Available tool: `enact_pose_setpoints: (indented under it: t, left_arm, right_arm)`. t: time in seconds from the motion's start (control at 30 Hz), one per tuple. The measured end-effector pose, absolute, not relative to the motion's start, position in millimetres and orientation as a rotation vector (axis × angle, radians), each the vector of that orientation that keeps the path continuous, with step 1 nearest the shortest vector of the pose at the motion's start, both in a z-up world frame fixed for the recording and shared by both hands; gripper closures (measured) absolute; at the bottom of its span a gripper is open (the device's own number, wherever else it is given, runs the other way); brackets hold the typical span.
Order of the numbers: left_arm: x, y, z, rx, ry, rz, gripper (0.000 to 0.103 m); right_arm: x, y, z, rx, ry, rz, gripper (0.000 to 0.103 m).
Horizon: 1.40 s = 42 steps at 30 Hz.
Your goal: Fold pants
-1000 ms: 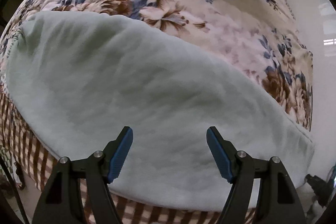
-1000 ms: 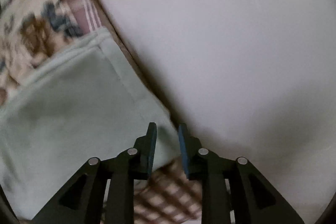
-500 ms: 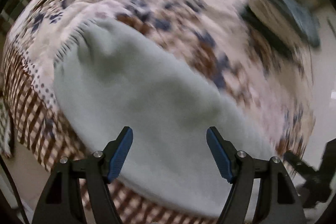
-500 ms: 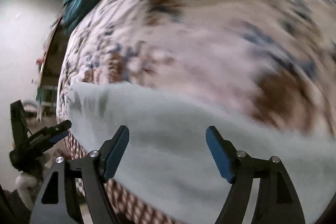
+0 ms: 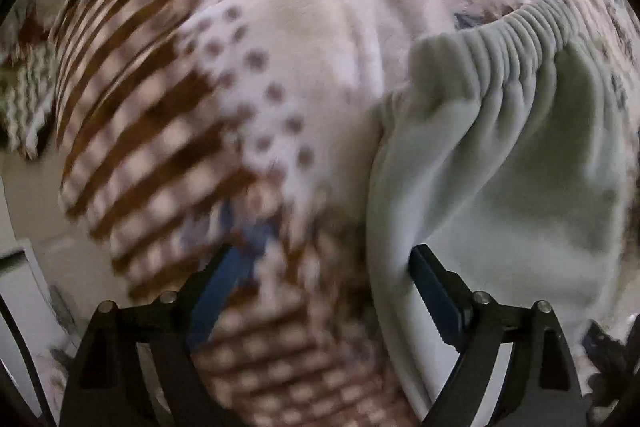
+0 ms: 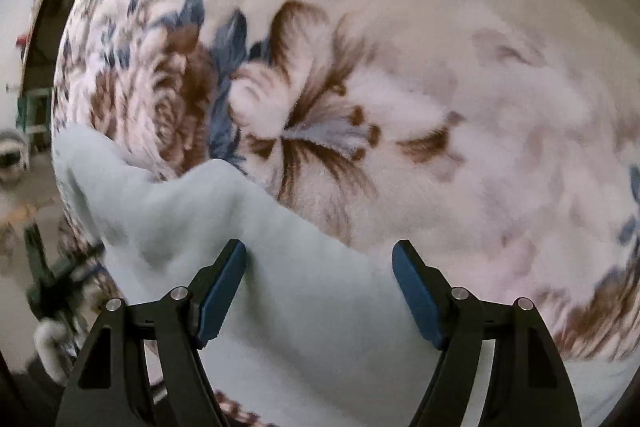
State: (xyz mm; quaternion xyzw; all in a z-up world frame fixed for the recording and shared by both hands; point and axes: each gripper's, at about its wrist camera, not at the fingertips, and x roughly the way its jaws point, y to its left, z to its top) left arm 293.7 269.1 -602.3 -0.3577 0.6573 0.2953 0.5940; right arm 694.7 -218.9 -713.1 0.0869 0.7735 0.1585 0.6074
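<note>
Pale green pants lie on a floral bed blanket. In the left wrist view their gathered elastic waistband (image 5: 532, 23) is at the upper right and the body (image 5: 500, 167) falls toward me. My left gripper (image 5: 328, 287) points down at the blanket's edge, its jaws opening. The pants' side fold runs between them, close against the right pad (image 5: 432, 291), unclamped. In the right wrist view the pants (image 6: 280, 267) spread from the lower left. My right gripper (image 6: 320, 287) stands open over them, fabric beneath and between its fingers, with no grip.
The floral blanket (image 6: 400, 87) fills most of the right wrist view. Its brown checked and dotted border (image 5: 152, 147) drops over the bed's edge, with floor (image 5: 24, 207) beyond. A dark stand (image 6: 44, 267) and blurred clutter sit off the bed at left.
The left view swung from the middle of the pants to the waistband end at the bed's edge, and its jaws widened. The right gripper opened and moved from the bed's edge to above the pants.
</note>
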Motion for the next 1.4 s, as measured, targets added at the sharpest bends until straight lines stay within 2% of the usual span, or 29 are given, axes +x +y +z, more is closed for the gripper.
enact_pose_setpoints:
  t: [0.1, 0.23, 0.27, 0.3, 0.37, 0.4, 0.5, 0.53, 0.57, 0.67, 0.73, 0.87, 0.93, 1.03, 1.1, 1.13, 1.17, 1.23, 1.3, 1.4]
  left_arm:
    - [293, 256, -594, -0.976, 1.491, 0.556, 0.016]
    - [320, 230, -610, -0.908, 1.533, 0.445, 0.023]
    - [324, 227, -612, -0.889, 1.535, 0.444, 0.028]
    - [327, 222, -615, -0.859, 1.540, 0.445, 0.044]
    - [334, 211, -620, -0.727, 1.581, 0.464, 0.070]
    - [337, 207, -621, -0.677, 1.589, 0.463, 0.075]
    - [336, 198, -618, -0.604, 1.588, 0.459, 0.082]
    - [335, 194, -616, -0.588, 1.590, 0.458, 0.083]
    - [334, 194, -615, -0.572, 1.594, 0.456, 0.085]
    - [330, 192, -608, -0.536, 1.596, 0.437, 0.088]
    - [328, 195, -600, -0.511, 1.597, 0.431, 0.088]
    - [306, 192, -594, -0.442, 1.615, 0.465, 0.090]
    - [292, 201, -607, -0.485, 1.646, 0.500, 0.089]
    - [290, 200, -604, -0.522, 1.656, 0.509, 0.086]
    - [296, 195, -586, -0.497, 1.662, 0.505, 0.081]
    - [294, 193, -572, -0.507, 1.652, 0.488, 0.081]
    - [294, 187, -555, -0.509, 1.633, 0.469, 0.075]
    - [297, 178, -532, -0.512, 1.601, 0.439, 0.063]
    - [308, 165, -518, -0.545, 1.552, 0.383, 0.037]
    - [358, 143, -519, -0.611, 1.523, 0.267, 0.036]
  right_arm:
    - [670, -223, -684, 0.315, 1.793, 0.324, 0.025]
    - [581, -243, -673, 0.589, 1.888, 0.088, 0.025]
    - [545, -250, -679, 0.673, 1.945, -0.003, 0.025]
    - [524, -250, -686, 0.704, 1.981, -0.059, 0.025]
    - [474, -252, -704, 0.846, 2.033, -0.139, 0.030]
    - [459, -253, -711, 0.920, 2.031, -0.163, 0.032]
    - [430, -260, -725, 1.156, 1.894, -0.228, 0.056]
    - [426, -262, -729, 1.168, 1.859, -0.278, 0.078]
    - [421, -266, -732, 1.181, 1.837, -0.329, 0.091]
    - [409, -270, -733, 1.277, 1.752, -0.406, 0.095]
    - [411, -264, -719, 1.190, 1.743, -0.362, 0.095]
    - [405, -246, -696, 0.981, 1.826, -0.268, 0.096]
    - [394, -243, -707, 0.969, 1.853, -0.281, 0.096]
    - [406, -240, -728, 0.909, 1.948, -0.221, 0.089]
    - [427, -235, -716, 0.867, 1.961, -0.127, 0.076]
    - [440, -231, -701, 0.840, 1.944, -0.053, 0.053]
    - [452, -227, -692, 0.808, 1.935, -0.001, 0.037]
    - [482, -208, -662, 0.658, 1.888, 0.168, 0.033]
    - [517, -186, -637, 0.521, 1.835, 0.301, 0.033]
    - [578, -172, -635, 0.557, 1.750, 0.398, 0.033]
